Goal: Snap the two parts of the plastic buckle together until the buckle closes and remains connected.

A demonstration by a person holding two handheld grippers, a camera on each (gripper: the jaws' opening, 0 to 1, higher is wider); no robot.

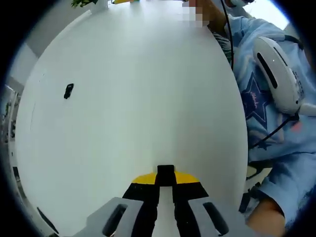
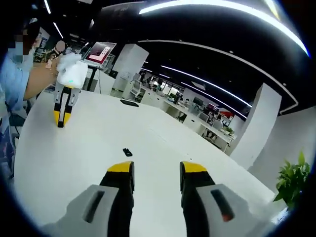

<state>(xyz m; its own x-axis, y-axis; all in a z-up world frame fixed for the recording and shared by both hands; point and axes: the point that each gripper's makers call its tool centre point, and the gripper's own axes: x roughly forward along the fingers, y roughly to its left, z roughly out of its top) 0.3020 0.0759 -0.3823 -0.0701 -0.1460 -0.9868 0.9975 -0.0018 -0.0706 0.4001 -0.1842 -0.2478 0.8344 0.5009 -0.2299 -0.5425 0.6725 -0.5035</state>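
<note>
Already the left gripper (image 1: 165,190) is closed on a small black buckle part (image 1: 165,171), whose end pokes out past the yellow tips. The right gripper (image 2: 156,175) stands wide, holding nothing. Its mate — the other buckle piece (image 2: 128,152) — lies alone on the white counter (image 2: 74,153), just beyond the right gripper's tips and well apart from the left one. Both pieces look light, stiff and slick — liable to skid or twist — so I'd pinch the loose one across its flat body, leaving the mating end free.
</note>
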